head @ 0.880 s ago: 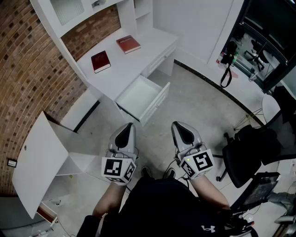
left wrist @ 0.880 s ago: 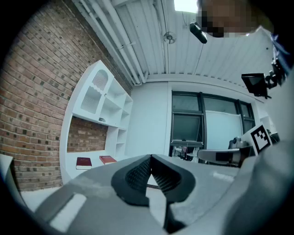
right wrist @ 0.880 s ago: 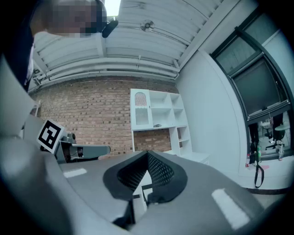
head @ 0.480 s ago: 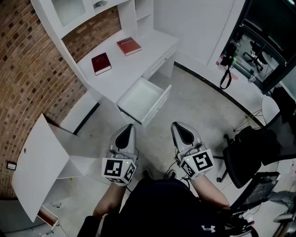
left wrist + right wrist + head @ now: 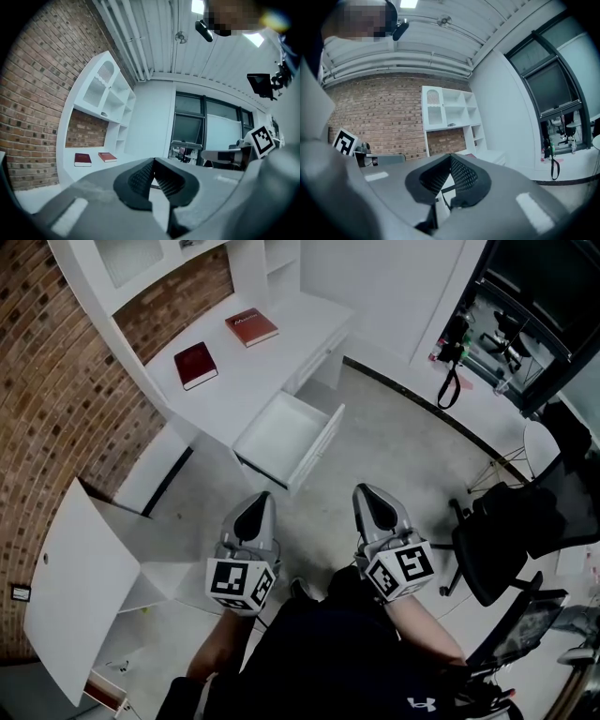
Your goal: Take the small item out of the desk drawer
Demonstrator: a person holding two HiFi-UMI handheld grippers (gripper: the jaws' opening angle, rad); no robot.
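Observation:
A white desk (image 5: 234, 371) stands ahead of me with one drawer (image 5: 281, 435) pulled open toward me. The drawer's inside looks plain white, and I can make out no small item in it from the head view. My left gripper (image 5: 255, 507) and right gripper (image 5: 368, 501) hang side by side near my body, well short of the drawer, pointing toward it. Both are shut with nothing between the pads. In the left gripper view the closed jaws (image 5: 153, 164) point at the desk; the right gripper view shows its closed jaws (image 5: 450, 161) likewise.
Two red books (image 5: 196, 365) (image 5: 250, 326) lie on the desk top below white shelves (image 5: 450, 112). A low cabinet door (image 5: 80, 587) stands open at the left beside the brick wall (image 5: 56, 399). A black office chair (image 5: 502, 540) sits to my right.
The head view has shifted a little, so the desk and drawer sit slightly higher and further left. Both grippers keep their place and stay shut.

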